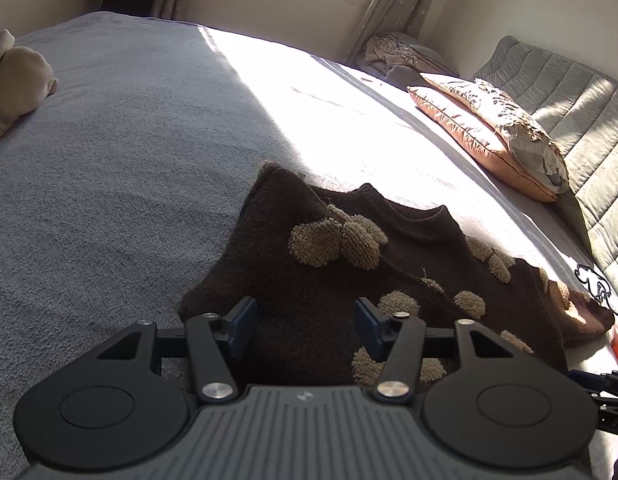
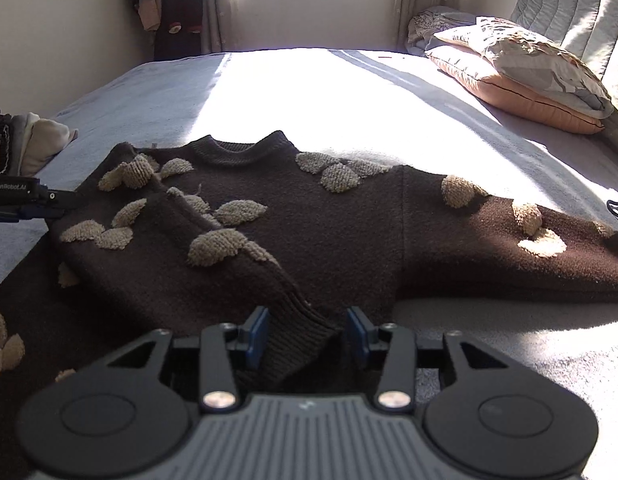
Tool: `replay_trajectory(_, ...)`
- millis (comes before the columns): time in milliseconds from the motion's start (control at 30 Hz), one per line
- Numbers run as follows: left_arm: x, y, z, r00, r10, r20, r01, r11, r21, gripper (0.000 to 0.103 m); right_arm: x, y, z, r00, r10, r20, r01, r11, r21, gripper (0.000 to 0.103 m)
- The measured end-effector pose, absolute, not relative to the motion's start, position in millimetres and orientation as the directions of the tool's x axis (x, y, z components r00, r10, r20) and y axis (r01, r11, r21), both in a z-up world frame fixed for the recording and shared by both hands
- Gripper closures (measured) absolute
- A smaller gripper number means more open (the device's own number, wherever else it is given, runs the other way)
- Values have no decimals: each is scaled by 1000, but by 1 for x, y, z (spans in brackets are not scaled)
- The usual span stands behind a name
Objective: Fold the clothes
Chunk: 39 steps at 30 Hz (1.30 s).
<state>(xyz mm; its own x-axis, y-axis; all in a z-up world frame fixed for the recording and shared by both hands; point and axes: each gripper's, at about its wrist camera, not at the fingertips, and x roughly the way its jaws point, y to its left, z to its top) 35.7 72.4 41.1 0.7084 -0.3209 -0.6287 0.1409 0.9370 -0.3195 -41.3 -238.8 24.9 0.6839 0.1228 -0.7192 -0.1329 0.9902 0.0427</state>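
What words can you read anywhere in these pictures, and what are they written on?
"GenRobot.AI": white letters on the side of the left gripper, seen from the right wrist view.
"DAS": partial letters on a black part at the right edge of the left wrist view; the rest is cut off.
The brown sweater shows no words.

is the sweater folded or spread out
Partly folded: one sleeve lies folded across the sweater body, its cuff between the right gripper open jaws; the other sleeve lies spread out.

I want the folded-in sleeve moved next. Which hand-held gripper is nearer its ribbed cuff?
Right. The right hand-held gripper has the ribbed cuff between its open jaws; the left hand-held gripper hovers open over the sweater's far side.
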Motion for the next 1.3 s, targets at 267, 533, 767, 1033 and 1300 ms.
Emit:
replay_trajectory(267,54,68,51,723,-276,-633,155,958,-241,42,-41,-249,28,692,123,-711,-103,992,71,87)
replay_trajectory(533,84,89,77,746,-246,-618,102,960,-260,35,-38,-249,38,747,76,-661,-90,996,13,98)
replay_trajectory(767,156,73,71,686,-194,-701,79,978,-193,31,-40,-252,40,747,96,-658,-108,994,23,98)
replay_trajectory(1033,178,64,42,623,-252,-740,183,967,-176,73,-39,-257,36,743,122,-658,-120,992,48,98)
replay_trajectory(1300,175,98,39,659,-341,-671,62,913,-404,81,-50,-262,62,850,77,-520,-83,996,13,99)
